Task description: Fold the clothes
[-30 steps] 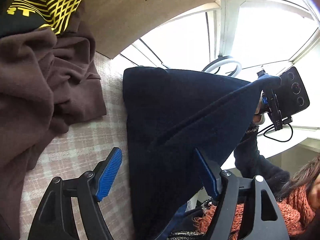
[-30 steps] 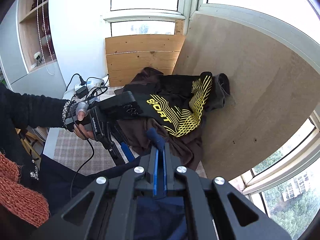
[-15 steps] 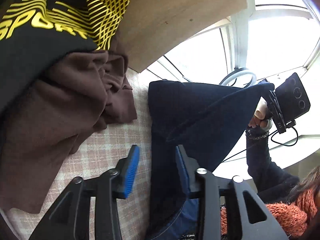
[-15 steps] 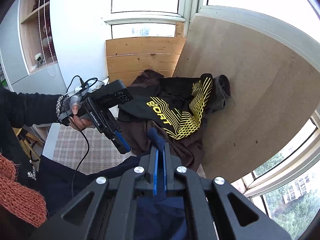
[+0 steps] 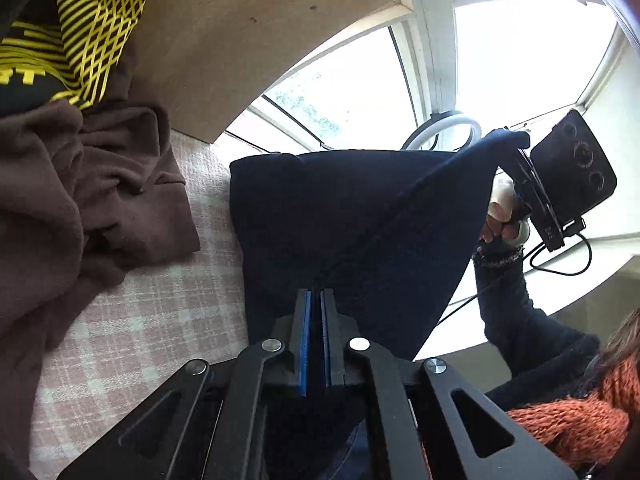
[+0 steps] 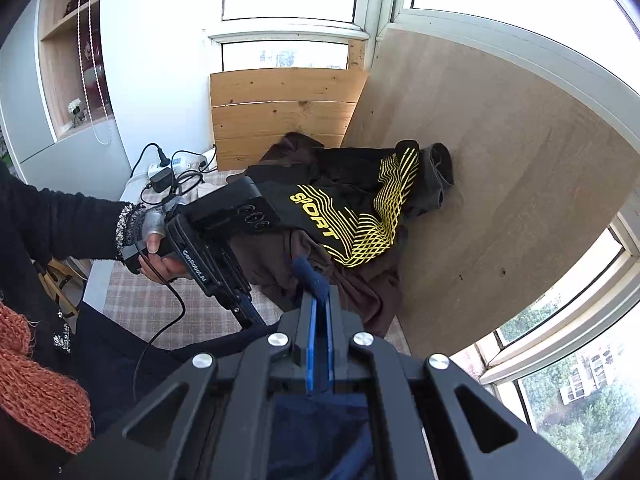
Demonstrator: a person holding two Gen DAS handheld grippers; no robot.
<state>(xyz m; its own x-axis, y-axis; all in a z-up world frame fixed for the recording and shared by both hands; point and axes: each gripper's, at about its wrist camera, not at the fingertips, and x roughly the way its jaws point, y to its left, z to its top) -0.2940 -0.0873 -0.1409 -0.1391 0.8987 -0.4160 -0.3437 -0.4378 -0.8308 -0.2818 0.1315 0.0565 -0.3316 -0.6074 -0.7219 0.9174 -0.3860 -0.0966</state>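
- Presently, left gripper [image 5: 315, 300] is clamped on the navy garment [image 5: 352, 224], which hangs over the checked table [image 5: 152, 300].
- Right gripper [image 6: 319, 312] pinches its raised corner; lower hem is cut off.
- Brown clothes [image 5: 80, 200] partly hide the sport shirt [image 6: 344, 216].

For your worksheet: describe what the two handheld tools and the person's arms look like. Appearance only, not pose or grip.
Both tools, left tool and right tool, are black linkages with silver rivets and blue pads. The left tool's body carries white lettering and a black cable. Black sleeve with sparkly cuff; orange knit.
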